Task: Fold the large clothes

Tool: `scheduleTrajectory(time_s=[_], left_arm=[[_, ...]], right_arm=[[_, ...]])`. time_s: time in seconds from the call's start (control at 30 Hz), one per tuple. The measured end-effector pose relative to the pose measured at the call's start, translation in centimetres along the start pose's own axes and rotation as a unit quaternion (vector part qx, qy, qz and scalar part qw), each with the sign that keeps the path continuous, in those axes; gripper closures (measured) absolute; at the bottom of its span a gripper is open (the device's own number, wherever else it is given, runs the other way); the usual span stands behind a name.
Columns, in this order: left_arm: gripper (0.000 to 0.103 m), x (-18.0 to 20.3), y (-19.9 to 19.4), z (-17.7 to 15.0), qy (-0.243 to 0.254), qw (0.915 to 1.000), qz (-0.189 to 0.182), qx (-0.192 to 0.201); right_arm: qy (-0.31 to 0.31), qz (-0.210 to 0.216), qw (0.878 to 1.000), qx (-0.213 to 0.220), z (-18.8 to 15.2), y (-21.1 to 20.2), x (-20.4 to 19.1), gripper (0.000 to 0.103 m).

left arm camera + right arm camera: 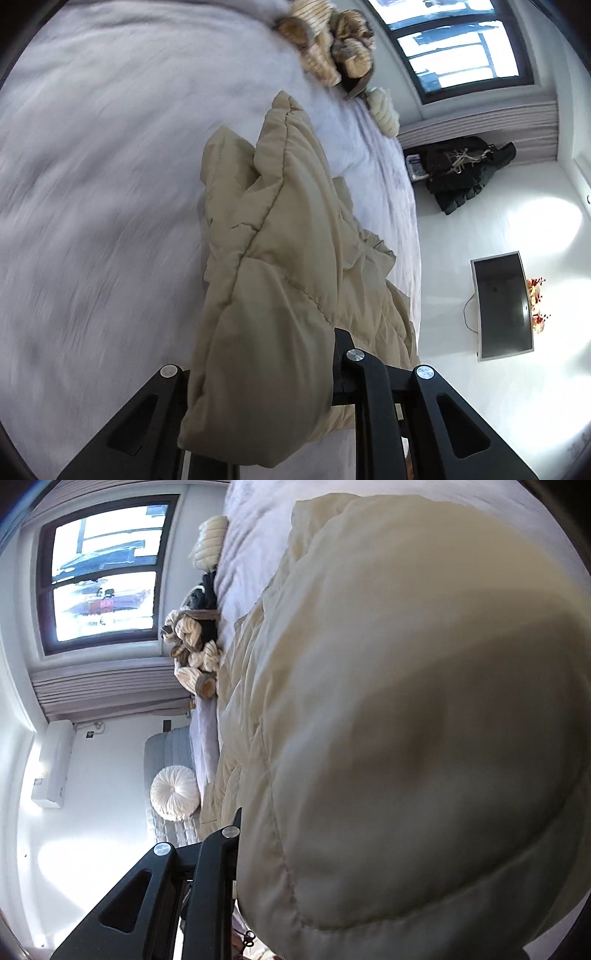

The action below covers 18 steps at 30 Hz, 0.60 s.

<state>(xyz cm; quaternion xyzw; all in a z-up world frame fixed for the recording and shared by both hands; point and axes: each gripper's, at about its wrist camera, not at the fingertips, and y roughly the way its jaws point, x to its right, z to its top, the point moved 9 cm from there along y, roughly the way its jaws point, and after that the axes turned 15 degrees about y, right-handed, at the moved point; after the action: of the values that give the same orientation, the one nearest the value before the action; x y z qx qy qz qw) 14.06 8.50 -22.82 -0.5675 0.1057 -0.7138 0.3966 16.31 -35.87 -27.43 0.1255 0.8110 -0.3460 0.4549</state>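
A beige quilted puffer garment point(273, 236) hangs over the grey bed point(92, 184) in the left wrist view. My left gripper point(266, 373) is shut on a thick fold of it; the fabric bulges between the black fingers and hides the tips. In the right wrist view the same garment point(406, 720) fills most of the frame, very close to the lens. My right gripper point(258, 849) is shut on it; only the left finger point(218, 867) shows, the other is hidden by fabric.
Plush toys point(332, 40) and a cream cushion point(384, 110) lie at the bed's edge by the window point(461, 48). A dark coat point(465, 170) and a monitor point(504, 306) stand by the white wall. A round white pillow point(173, 794) leans on the headboard.
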Motion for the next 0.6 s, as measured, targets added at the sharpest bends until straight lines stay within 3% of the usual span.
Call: scheduleTrajectory(time_s=[0.13,0.27,0.43,0.5,0.6], left_arm=[[0.083,-1.5,-2.2,-5.4,-0.004,0.999,0.016,-0.041],[0.083,-3.9,-2.5,-8.9,-0.015,0.9966,0.039,-0.07],[0.082,-5.2,-2.2,-10.6,-0.034,0.9937,0.056,-0.091],[0.081,-5.1,-2.2,-10.8,-0.024,0.9921,0.07,-0.101],[0.058,-4.8,-2.0,-10.6,-0.016,0.9862,0.116,-0.117]], right_arm=[[0.028,-0.006,1.0,-0.001,-3.0,-2.3,3.8,0.081],[0.046,-0.028,0.999,0.001,-3.3,-2.4,6.6,0.08],[0.054,-0.049,0.997,0.007,-3.0,-2.1,7.7,0.074],[0.057,-0.066,0.996,0.009,-3.0,-2.5,7.9,0.066],[0.06,-0.086,0.994,0.007,-3.3,-2.9,7.8,0.061]])
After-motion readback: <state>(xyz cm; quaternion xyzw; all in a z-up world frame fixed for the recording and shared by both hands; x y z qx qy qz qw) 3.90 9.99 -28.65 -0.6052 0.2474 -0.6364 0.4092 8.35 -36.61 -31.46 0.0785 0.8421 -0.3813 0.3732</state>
